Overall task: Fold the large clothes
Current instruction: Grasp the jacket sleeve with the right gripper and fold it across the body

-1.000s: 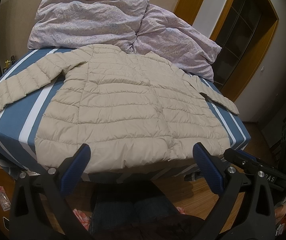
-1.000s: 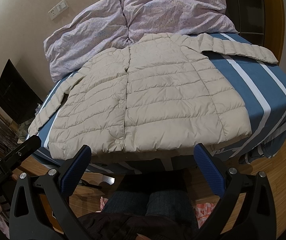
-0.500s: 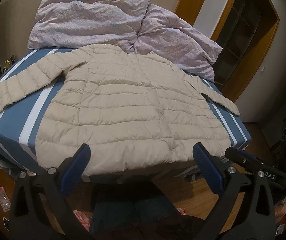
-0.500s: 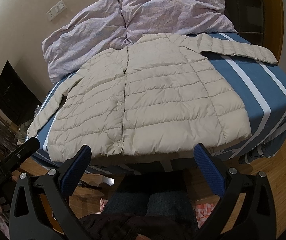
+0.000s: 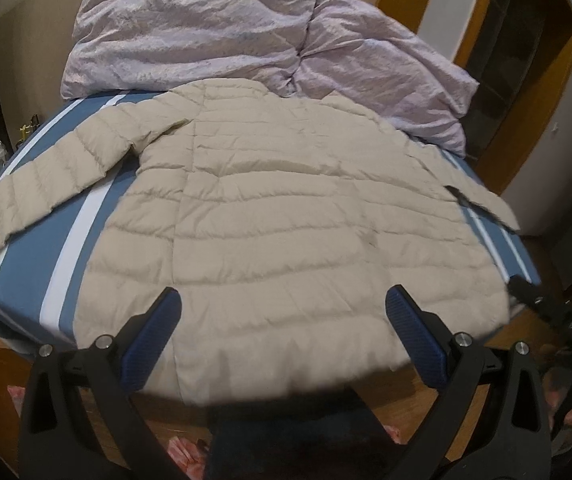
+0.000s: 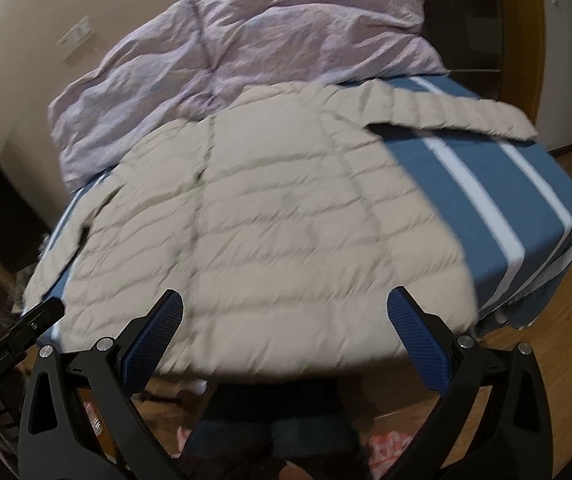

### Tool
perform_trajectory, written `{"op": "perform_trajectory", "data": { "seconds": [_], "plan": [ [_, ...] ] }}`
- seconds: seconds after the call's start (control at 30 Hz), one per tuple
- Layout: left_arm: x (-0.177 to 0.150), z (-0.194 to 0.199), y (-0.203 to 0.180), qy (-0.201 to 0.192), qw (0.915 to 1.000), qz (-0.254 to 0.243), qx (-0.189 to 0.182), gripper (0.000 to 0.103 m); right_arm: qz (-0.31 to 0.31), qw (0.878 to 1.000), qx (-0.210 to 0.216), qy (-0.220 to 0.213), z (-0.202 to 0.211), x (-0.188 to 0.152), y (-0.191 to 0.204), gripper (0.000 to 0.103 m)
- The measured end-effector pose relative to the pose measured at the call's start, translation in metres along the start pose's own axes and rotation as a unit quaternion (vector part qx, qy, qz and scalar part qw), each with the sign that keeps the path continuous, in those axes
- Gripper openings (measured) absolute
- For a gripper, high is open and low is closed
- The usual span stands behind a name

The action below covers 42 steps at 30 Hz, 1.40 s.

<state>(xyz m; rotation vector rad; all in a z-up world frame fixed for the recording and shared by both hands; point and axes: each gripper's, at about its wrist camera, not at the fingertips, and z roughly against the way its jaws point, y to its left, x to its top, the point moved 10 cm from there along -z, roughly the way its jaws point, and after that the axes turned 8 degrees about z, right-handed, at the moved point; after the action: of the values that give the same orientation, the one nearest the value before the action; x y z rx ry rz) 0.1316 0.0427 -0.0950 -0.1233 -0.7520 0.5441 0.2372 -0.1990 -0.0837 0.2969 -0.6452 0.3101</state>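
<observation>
A beige quilted jacket (image 5: 286, 220) is laid flat and face up on a bed (image 5: 34, 256) covered with a blue sheet with white stripes. Its body is stitched into horizontal padded bands, and a closed front seam is seen running from the collar at the far end down to the hem at the near edge of the bed. Both sleeves are spread outward: the left sleeve (image 5: 42, 184) is stretched toward the left edge of the sheet, and the right sleeve (image 6: 458, 116) is angled out across the stripes on the right. The hem is puffed and slightly overhangs the near edge. A crumpled lilac duvet (image 5: 214, 32) is heaped at the far end, just beyond the collar. The left gripper (image 5: 284, 312) is held above the near left part of the hem with its jaws spread wide and nothing between them. The right gripper (image 6: 286, 312) is held above the near right part of the hem, its jaws likewise spread and empty. The right wrist view is blurred.
</observation>
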Motion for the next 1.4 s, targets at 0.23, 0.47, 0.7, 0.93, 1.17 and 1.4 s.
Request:
{"op": "perform_trajectory", "data": {
  "seconds": [0.23,0.47,0.7,0.93,1.17,1.4],
  "plan": [
    [0.036,-0.057,0.013,0.016,0.9990,-0.007,0.041,0.101,-0.040,0.998,-0.049,0.021,-0.050,0.037,-0.061,0.102],
    [0.078,-0.099,0.035,-0.004,0.9939,-0.027,0.107,0.101,-0.122,0.987,-0.101,0.032,-0.089,0.072,-0.152,0.102],
    [0.100,-0.134,0.068,-0.017,0.9829,-0.029,0.181,0.101,-0.213,0.957,-0.199,0.015,-0.108,0.105,-0.271,0.102],
    [0.089,-0.156,0.076,-0.001,0.9786,-0.039,0.202,0.101,-0.306,0.910,-0.279,0.015,-0.117,0.105,-0.370,0.091],
    [0.086,-0.162,0.079,0.017,0.9825,-0.020,0.184,0.101,-0.353,0.893,-0.278,0.002,-0.122,0.099,-0.397,0.077],
    [0.084,-0.162,0.081,0.024,0.9847,-0.007,0.172,0.101,-0.310,0.897,-0.314,-0.001,-0.125,0.102,-0.396,0.049]
  ]
}}
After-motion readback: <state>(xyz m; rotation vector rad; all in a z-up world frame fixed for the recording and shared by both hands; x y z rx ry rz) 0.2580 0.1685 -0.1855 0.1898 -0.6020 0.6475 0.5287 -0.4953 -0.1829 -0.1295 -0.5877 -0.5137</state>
